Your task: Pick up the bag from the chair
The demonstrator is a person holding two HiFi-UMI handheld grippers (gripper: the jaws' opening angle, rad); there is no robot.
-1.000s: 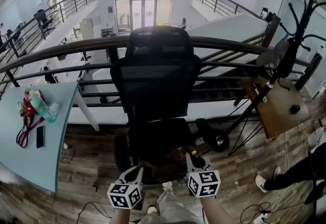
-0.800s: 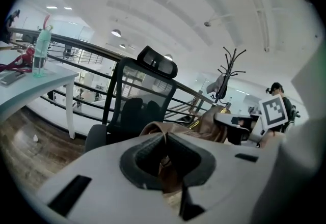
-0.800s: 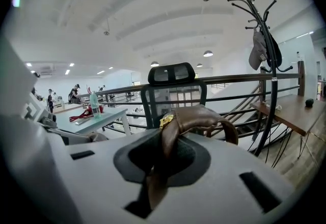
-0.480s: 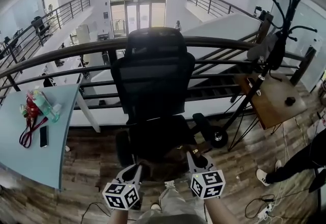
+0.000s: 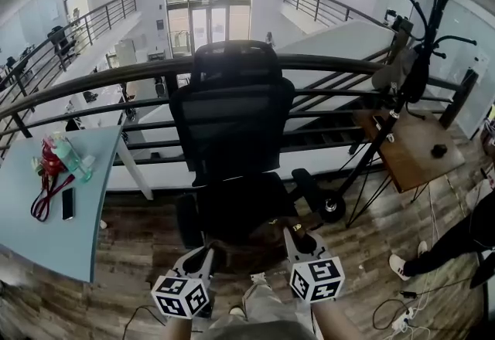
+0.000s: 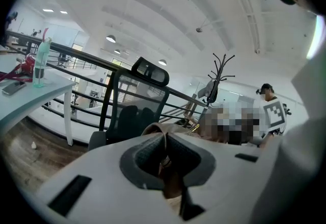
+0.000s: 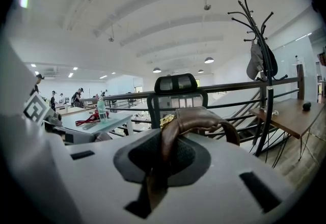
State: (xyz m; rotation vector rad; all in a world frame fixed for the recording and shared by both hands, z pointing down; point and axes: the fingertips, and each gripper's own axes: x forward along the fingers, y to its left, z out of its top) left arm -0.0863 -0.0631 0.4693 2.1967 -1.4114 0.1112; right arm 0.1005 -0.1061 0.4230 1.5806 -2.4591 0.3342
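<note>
A black mesh office chair (image 5: 236, 114) stands in front of me, facing me. A brown leather bag (image 5: 251, 252) hangs at the seat's front edge, between my two grippers. My left gripper (image 5: 207, 260) is shut on a thin brown edge of the bag (image 6: 164, 139), pinched between its dark pads. My right gripper (image 5: 292, 242) is shut on the bag's thick brown handle (image 7: 198, 118), which loops up over its jaws beside a gold clasp (image 7: 167, 119). Whether the bag still rests on the seat is hidden by the grippers.
A metal railing (image 5: 332, 68) runs behind the chair over an open atrium. A pale blue table (image 5: 46, 222) at the left holds a bottle, a red lanyard and a phone. A black coat stand (image 5: 410, 60) and a wooden table (image 5: 418, 149) stand at the right, near a person's legs (image 5: 464, 246).
The head view has shifted slightly. Both grippers stay shut on the bag at the chair's front edge, almost where they were.
</note>
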